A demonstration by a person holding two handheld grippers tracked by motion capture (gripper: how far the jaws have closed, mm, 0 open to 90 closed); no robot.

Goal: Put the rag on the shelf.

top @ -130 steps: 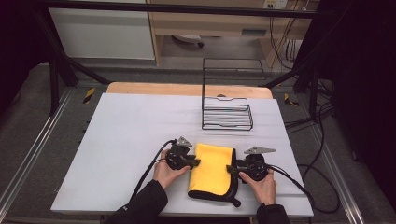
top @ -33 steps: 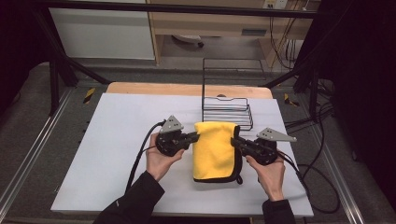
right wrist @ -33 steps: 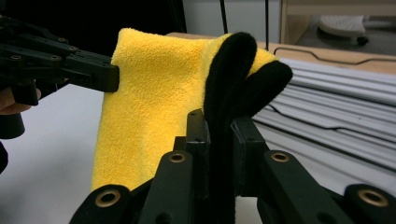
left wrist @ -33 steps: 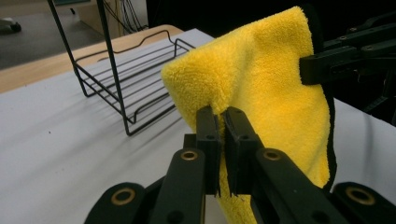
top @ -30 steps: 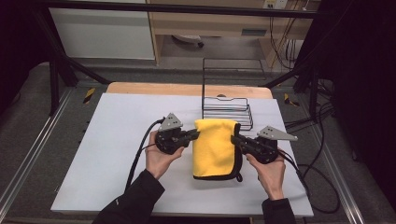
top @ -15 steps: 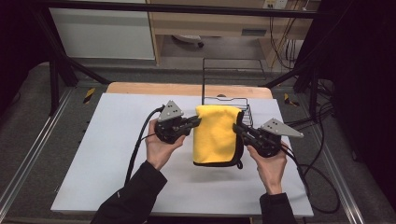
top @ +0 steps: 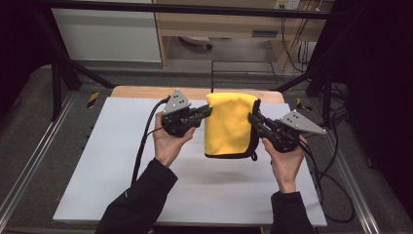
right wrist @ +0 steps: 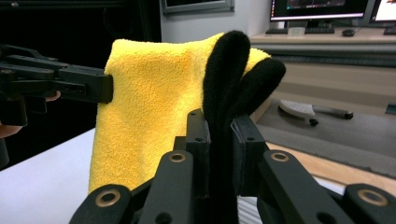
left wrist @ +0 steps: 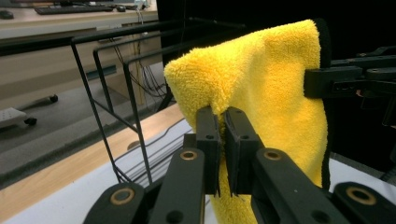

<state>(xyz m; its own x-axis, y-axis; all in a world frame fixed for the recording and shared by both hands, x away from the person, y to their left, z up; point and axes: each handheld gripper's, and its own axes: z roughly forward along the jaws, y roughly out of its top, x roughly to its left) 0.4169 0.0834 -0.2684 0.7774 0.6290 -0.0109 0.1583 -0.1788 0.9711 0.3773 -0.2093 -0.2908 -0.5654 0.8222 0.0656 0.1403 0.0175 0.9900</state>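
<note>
We see cloth (top: 229, 124) — yellow, black-edged, hanging clear above table (top: 97, 165) | left claw (top: 207, 112) clamped on its left edge | right claw (top: 253, 118) clamped on right edge — rack (left wrist: 116, 107) beyond

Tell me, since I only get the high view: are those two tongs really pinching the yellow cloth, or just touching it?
Observer: The left gripper view shows the left tongs shut on a fold of the yellow cloth.
Operator: And the other pair?
Observer: The right gripper view shows the right tongs clamped on the cloth's black edging, which is doubled over.
Operator: What's behind the cloth?
Observer: The base of a black wire rack, sitting on the table just past it.
</note>
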